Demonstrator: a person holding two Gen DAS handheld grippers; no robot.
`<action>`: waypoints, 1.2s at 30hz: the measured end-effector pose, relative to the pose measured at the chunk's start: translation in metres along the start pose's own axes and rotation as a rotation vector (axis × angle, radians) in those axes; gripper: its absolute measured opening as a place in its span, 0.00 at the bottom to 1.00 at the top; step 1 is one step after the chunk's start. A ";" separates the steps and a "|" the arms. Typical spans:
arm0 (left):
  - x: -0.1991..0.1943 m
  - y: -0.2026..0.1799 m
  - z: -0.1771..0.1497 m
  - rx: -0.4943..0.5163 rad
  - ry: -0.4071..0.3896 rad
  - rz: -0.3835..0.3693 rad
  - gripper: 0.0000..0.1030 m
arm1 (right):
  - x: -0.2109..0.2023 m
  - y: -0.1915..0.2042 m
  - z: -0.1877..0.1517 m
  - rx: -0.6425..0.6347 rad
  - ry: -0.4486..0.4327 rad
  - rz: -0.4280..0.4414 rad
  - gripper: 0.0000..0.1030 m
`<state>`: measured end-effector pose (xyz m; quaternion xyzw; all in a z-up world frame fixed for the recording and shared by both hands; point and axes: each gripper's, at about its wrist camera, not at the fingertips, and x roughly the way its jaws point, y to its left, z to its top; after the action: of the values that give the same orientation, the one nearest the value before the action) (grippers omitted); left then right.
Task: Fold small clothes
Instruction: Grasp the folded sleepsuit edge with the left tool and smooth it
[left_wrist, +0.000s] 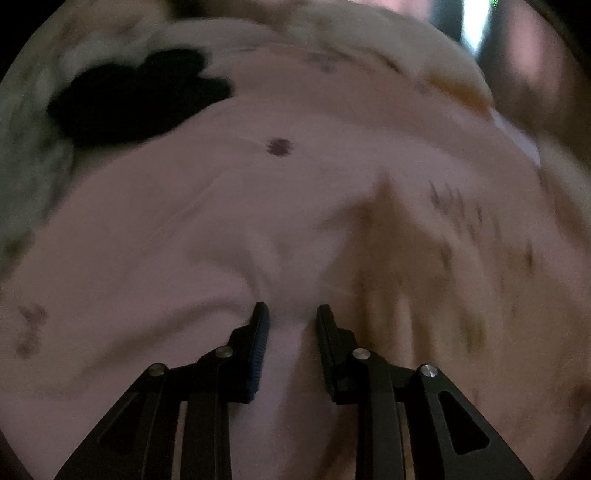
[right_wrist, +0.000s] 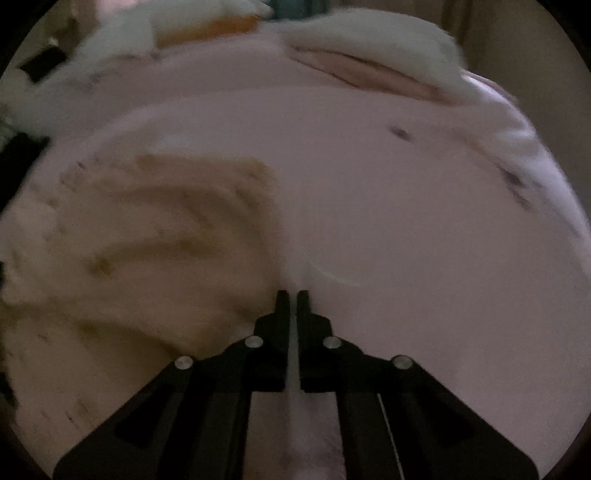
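You are working on a pink bed (right_wrist: 406, 221). The small tan cloth (right_wrist: 147, 240) is lying in its middle. Your left claw (left_wrist: 291, 314) is standing apart over the sheet. Your right claw (right_wrist: 293, 295) is pinching sheet beside the cloth's edge. Next, grab the cloth itself.

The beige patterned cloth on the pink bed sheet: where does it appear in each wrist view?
Left wrist view: the beige patterned cloth lies right of centre, ahead of the open left gripper.
Right wrist view: it fills the left half, beside the nearly closed right gripper.
Shared landmark: the pink bed sheet with small dark prints lies under the cloth in both views.
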<state>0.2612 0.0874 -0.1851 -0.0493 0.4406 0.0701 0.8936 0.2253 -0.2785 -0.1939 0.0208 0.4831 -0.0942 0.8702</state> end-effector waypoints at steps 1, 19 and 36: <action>-0.013 -0.005 -0.014 0.120 0.032 -0.011 0.46 | -0.013 -0.008 -0.016 0.009 0.004 0.074 0.14; -0.115 0.085 -0.163 -0.139 0.273 -0.657 0.60 | -0.098 -0.048 -0.183 0.306 0.024 0.544 0.84; -0.123 0.083 -0.191 -0.312 0.363 -0.884 0.58 | -0.111 -0.038 -0.229 0.458 0.118 0.821 0.65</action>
<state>0.0244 0.1308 -0.2057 -0.3754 0.5104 -0.2597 0.7287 -0.0310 -0.2705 -0.2201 0.4070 0.4503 0.1549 0.7795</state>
